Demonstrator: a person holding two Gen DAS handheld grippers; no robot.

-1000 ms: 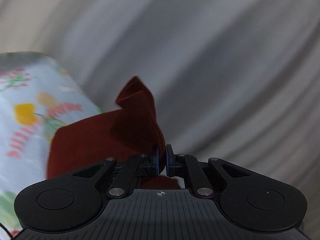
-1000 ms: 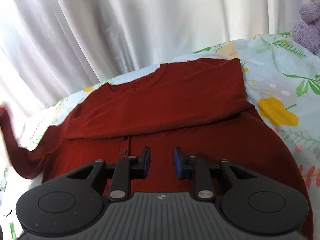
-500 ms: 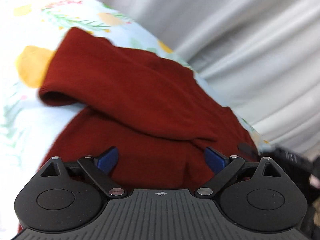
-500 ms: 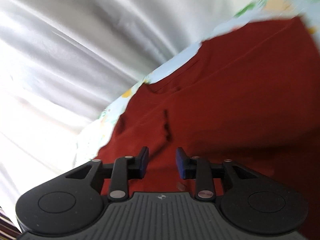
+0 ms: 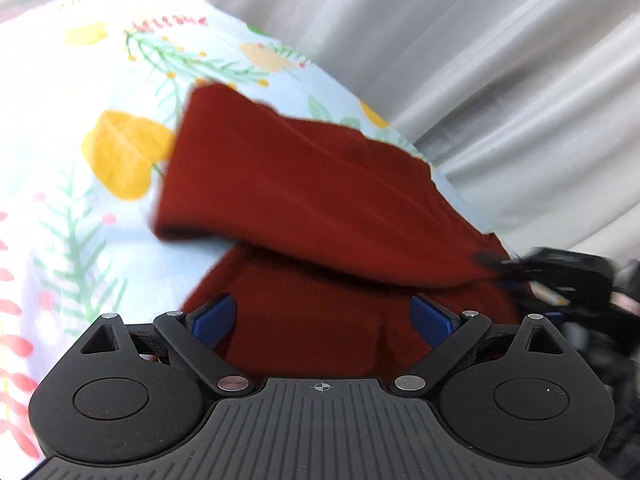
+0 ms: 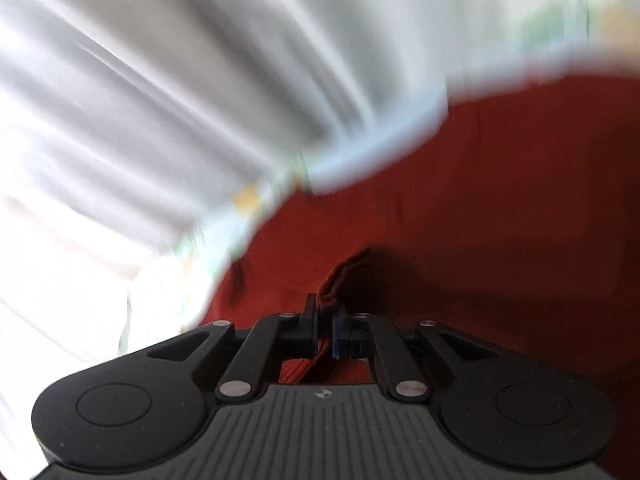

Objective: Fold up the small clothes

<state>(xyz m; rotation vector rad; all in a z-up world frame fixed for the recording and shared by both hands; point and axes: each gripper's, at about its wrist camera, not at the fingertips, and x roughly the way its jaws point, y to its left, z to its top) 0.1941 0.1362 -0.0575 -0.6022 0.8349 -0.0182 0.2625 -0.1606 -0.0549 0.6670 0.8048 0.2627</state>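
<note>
The floral bedsheet (image 5: 80, 184) is stretching ahead and left of my left claw (image 5: 322, 316), with the grey curtain (image 5: 500, 60) hanging beyond. The red cardigan (image 5: 304, 200) is lying on it, just ahead of my spread blue fingers (image 5: 212, 316). My right claw (image 6: 325, 330) is pinching a ridge of its knit.
</note>
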